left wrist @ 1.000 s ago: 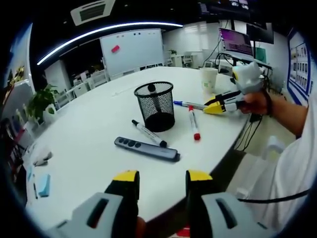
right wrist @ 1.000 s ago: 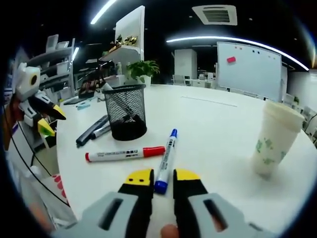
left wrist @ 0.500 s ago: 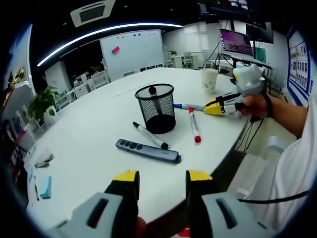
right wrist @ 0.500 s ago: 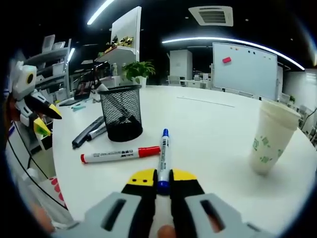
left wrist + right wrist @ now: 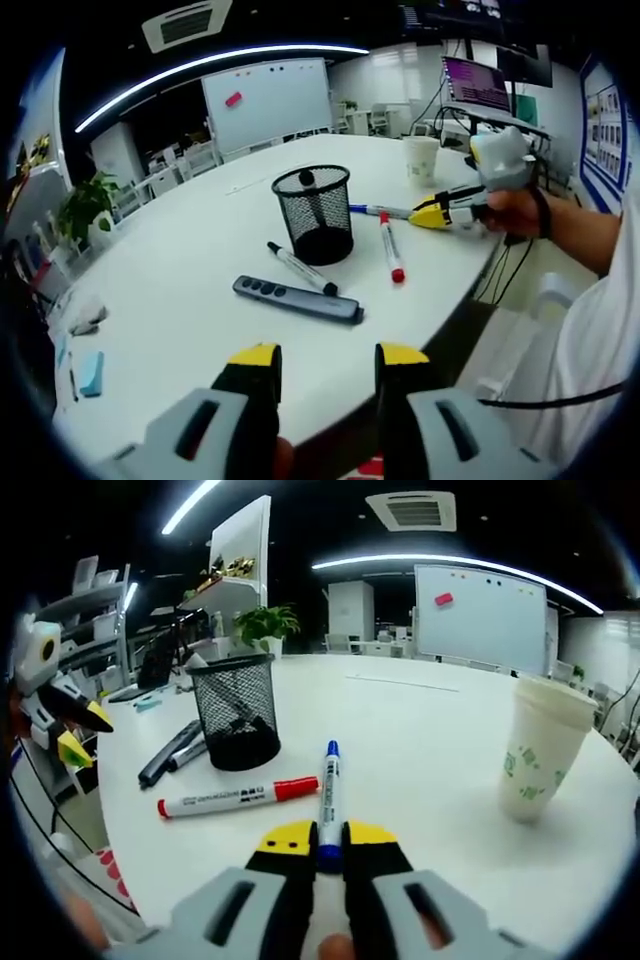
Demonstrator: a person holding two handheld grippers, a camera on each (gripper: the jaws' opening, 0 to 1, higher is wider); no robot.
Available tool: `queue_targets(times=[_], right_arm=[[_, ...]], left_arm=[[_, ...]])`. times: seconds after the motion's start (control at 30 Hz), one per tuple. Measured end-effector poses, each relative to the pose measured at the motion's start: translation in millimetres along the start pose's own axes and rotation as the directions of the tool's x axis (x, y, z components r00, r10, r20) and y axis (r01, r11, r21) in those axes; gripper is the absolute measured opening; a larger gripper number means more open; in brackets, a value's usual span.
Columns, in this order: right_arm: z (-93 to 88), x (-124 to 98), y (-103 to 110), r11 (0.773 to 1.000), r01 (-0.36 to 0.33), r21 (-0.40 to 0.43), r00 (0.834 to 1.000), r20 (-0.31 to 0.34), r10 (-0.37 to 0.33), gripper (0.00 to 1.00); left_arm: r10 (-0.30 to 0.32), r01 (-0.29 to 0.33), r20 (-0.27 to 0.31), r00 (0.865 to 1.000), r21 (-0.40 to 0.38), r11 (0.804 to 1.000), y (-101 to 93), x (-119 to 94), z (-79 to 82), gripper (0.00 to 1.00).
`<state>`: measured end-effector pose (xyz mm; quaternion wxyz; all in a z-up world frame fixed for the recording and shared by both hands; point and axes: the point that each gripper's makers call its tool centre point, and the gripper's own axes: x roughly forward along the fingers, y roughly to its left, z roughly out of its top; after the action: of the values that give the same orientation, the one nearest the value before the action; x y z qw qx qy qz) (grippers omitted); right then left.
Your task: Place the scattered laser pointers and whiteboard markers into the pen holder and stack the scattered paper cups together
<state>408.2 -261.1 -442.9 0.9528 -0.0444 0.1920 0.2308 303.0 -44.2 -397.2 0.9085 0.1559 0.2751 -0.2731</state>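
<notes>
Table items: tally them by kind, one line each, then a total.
Whiteboard markers: 3, the blue marker, the red marker and the black marker
Laser pointer: 1
Pen holder: 1
Paper cups: 1 paper cup, possibly a stack
Total: 6

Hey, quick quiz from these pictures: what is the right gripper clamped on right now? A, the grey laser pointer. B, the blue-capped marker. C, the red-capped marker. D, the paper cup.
B: in the right gripper view the right gripper has its jaws closed on the near end of the blue-capped marker, while the red-capped marker lies free on the table beside it.
</notes>
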Motion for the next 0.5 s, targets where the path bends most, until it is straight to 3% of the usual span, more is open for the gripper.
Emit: queue_targets(times=[0.5], right_arm=[[8.1,0.4,-3.2,0.999,0.028,-0.015,0.999,0.019,-0.028,0.10]], left_arm=[[0.002,-0.002,0.001,1.000,-0.004,1.000,0.3,-1.3,-1.8,0.38]])
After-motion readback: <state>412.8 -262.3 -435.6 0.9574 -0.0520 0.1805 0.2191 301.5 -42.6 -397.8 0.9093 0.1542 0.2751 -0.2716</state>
